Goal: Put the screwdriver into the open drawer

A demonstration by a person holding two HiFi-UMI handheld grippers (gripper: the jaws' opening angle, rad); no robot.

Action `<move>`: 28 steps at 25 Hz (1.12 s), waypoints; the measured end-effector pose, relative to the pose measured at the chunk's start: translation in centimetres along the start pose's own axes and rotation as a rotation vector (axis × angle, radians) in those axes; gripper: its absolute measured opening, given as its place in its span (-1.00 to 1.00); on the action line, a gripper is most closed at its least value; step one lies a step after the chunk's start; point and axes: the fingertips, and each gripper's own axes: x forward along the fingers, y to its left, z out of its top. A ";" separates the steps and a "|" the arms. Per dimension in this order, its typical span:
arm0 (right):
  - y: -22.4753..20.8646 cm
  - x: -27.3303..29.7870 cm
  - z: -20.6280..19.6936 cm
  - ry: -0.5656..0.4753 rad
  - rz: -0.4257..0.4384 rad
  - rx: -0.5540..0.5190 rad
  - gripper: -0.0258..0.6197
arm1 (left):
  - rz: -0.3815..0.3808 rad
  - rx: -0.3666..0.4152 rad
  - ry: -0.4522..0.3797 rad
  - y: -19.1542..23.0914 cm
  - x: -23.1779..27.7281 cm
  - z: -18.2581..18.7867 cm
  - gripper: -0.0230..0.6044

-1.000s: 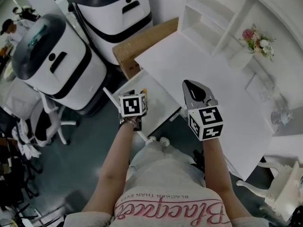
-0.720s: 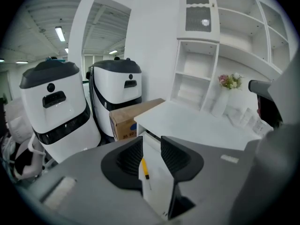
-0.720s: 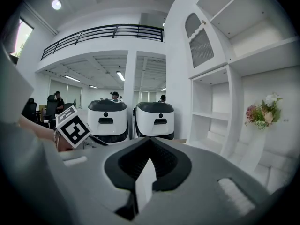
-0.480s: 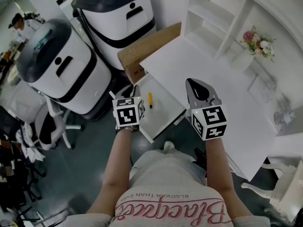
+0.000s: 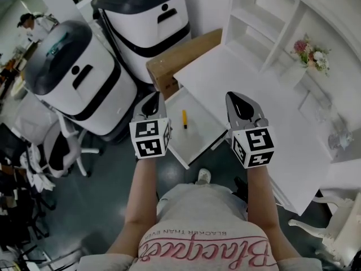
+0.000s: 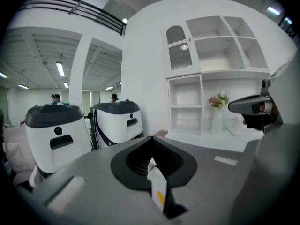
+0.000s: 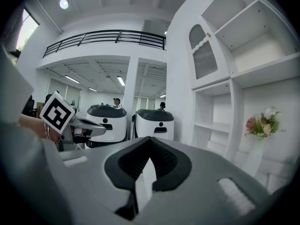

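Screwdriver (image 5: 184, 119): yellow handle, lying flat inside the open drawer (image 5: 202, 133) at the centre of the head view. Nothing grips it. The drawer stands pulled out from under the white bench (image 5: 248, 72).

Left tongs (image 5: 152, 100): clenched and empty, held above the drawer's left edge, apart from the screwdriver. Right tongs (image 5: 241, 103): clenched too, nothing between them, over the bench edge at centre right.

Step, as I judge it: the placing looks done and both tongs are clear. The next move calls for nothing on the tool. Closing the drawer is not asked for.

Hard to make out:
- The screwdriver's shaft and tip are too small to tell apart.
- The drawer's near left corner is covered by the left marker cube.
- 1 yellow speck shows below the left tongs' tips in the left gripper view. It is probably the handle, but I am not sure.
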 end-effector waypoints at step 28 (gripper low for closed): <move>-1.6 -3.2 10.0 -0.249 -0.090 -0.109 -0.92 | -0.084 0.073 -0.483 1.5 -7.3 14.9 -0.87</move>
